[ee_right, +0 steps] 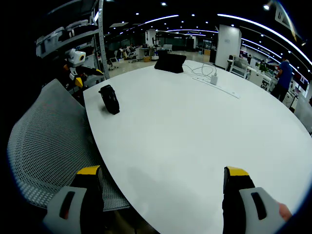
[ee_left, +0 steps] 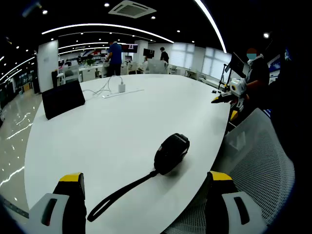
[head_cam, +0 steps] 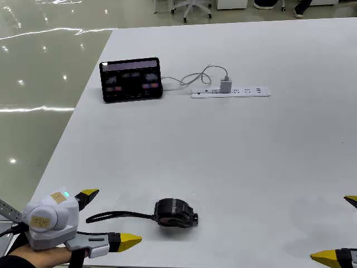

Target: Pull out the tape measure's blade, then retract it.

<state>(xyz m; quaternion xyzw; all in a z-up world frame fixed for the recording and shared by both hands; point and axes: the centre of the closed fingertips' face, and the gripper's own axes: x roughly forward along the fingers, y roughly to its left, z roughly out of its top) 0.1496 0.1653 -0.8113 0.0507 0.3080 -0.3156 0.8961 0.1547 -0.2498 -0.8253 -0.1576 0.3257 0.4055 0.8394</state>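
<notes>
Tape measure: black tape measure [head_cam: 175, 213] lying on the white table [head_cam: 234, 156], near the front edge, at 6 o'clock in the head view; no blade shows outside the case.
Strap: a black strap [head_cam: 114, 215] runs from the case toward 9 o'clock, flat on the table, and its loop end lies between the left tongs' tips.
Left gripper: left gripper [head_cam: 109, 218] at 8 o'clock in the head view, held in a hand [head_cam: 39, 257]; tongs spread wide and holding nothing. The yellow tips stand either side of the strap, short of the case.
Left gripper view: the tape measure [ee_left: 171, 152] sits at 12 o'clock ahead of the spread jaws, apart from both.
Right gripper: right gripper [head_cam: 337, 228] at 4 o'clock in the head view, well apart from the tape measure; tongs wide and holding nothing.
Right gripper view: the tape measure [ee_right: 109, 99] lies far off at 10 o'clock, with bare table between.
Tablet: dark tablet [head_cam: 131, 79] propped upright at 11 o'clock from the tape measure, well apart from it.
Power strip: white power strip [head_cam: 231, 91] at 1 o'clock, with a white charger [head_cam: 225, 85] plugged into it.
Cable: a pale cable [head_cam: 192, 77] loops from the charger to the tablet.
Chair: a grey mesh chair [ee_right: 48, 141] stands just beside the table's front edge.
Background: people [ee_left: 115, 57] stand far behind the table.
</notes>
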